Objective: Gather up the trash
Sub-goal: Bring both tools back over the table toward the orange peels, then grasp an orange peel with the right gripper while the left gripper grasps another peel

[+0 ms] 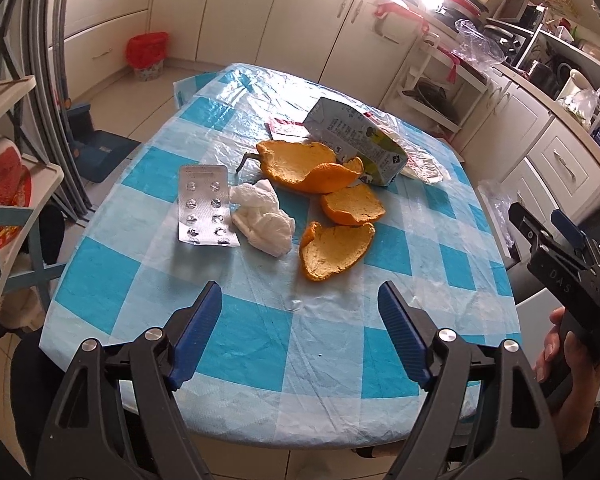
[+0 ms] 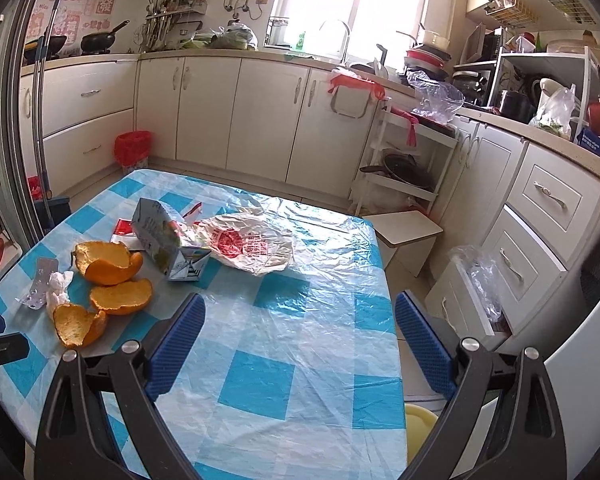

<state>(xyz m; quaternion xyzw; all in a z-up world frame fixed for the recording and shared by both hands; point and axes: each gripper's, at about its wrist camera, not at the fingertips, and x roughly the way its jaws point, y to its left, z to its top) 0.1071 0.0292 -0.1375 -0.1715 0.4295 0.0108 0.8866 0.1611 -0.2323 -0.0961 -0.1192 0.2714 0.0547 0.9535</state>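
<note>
A worktop covered in blue-and-white checked plastic is carrying the trash in a cluster: crushed grey-blue drink carton, three orange peel pieces, crumpled white tissue, silver foil pill blister. The left gripper, jaws released and empty, is facing the cluster straight ahead, the nearest peel lying just beyond. The right gripper, jaws also released and empty, is pointing past it, the trash lying off to its left.

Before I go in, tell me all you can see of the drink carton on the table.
The drink carton is a grey-blue box with small print and a green patch on its side, seemingly coated paperboard. It lies on its side, crumpled, one end torn or folded open. It rests on the checked tablecloth, partly on a white plastic bag with red print, over a red-and-white wrapper, beside the largest orange peel. Neither gripper touches it.
</note>
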